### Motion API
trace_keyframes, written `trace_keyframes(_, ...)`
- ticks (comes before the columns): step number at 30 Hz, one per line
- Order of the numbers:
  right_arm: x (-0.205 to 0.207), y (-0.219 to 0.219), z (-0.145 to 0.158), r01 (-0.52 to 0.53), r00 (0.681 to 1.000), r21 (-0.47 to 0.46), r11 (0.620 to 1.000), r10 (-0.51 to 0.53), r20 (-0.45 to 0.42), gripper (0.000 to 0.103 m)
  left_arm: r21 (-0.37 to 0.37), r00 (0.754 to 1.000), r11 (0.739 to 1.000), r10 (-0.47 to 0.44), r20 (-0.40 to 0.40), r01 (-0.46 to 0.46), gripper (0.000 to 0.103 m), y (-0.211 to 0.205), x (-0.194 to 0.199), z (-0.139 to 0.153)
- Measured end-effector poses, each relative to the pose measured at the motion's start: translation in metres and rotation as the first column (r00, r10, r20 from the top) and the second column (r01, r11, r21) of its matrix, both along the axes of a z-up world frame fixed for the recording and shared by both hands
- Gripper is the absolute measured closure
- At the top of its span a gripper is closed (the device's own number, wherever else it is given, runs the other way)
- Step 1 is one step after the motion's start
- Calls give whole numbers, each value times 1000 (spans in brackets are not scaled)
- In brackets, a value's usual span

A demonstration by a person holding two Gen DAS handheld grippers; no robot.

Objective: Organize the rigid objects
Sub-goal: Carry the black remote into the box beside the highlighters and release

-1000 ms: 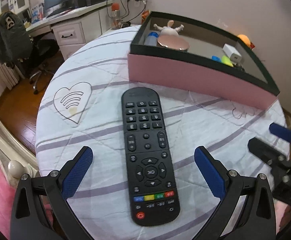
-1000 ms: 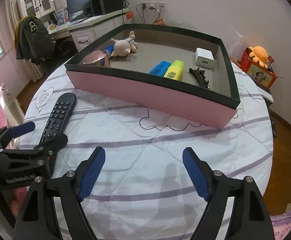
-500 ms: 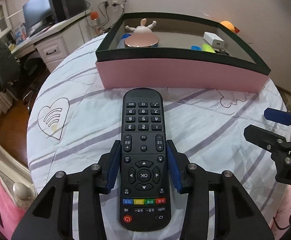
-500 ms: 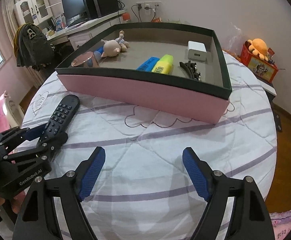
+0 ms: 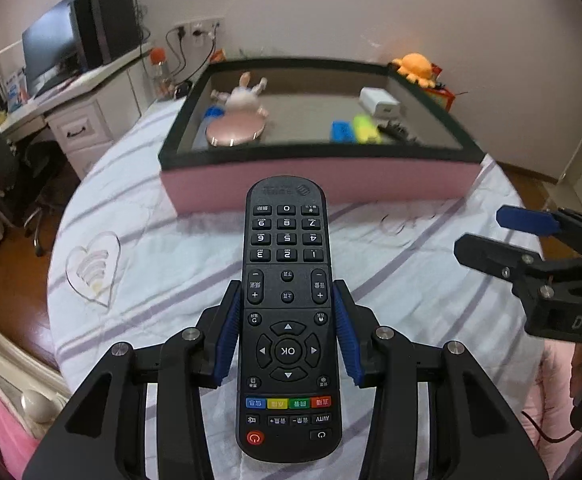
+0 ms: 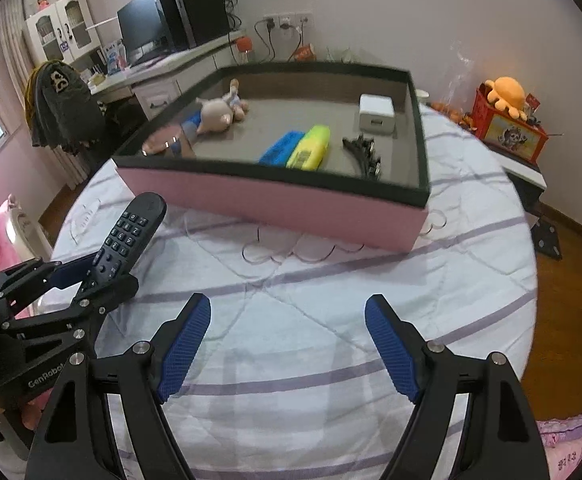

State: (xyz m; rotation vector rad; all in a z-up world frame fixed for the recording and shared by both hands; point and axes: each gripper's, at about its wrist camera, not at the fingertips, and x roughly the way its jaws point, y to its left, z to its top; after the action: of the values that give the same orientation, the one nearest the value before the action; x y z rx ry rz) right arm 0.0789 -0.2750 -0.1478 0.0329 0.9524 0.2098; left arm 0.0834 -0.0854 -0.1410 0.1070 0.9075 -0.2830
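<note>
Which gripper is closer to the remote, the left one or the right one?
Left. The left gripper is clamped on the remote, pads against its sides. The right gripper hangs open and empty over the bedspread, off to the remote's right.

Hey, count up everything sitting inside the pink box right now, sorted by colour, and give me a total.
Inside the pink box:
Pink: 2, the plush toy and the round pink compact
Blue: 2, the blue marker and a blue item under the plush
Yellow: 1, the yellow marker
White: 1, the white charger
Black: 1, the black hair clip
Total: 7
</note>
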Motion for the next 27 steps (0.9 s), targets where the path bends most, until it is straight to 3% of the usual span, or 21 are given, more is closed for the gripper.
trace_keyframes(11, 1, -15, 72, 62, 981, 11, 998, -63, 184, 22, -16, 982, 998, -50, 184, 53, 59, -14, 5, 83)
trace_keyframes(16, 17, -22, 98, 80, 970, 19, 997, -82, 227, 22, -26, 972, 998, -55, 226, 63, 59, -21, 23, 109)
trace_keyframes(21, 37, -29, 109, 93, 963, 23, 995, -96, 251, 22, -34, 970, 997, -62, 233, 72, 59, -28, 44, 116)
trace_keyframes(27, 67, -35, 106, 103, 961, 34, 994, -108, 254, 22, -43, 981, 997, -48, 187, 57, 59, -33, 87, 104)
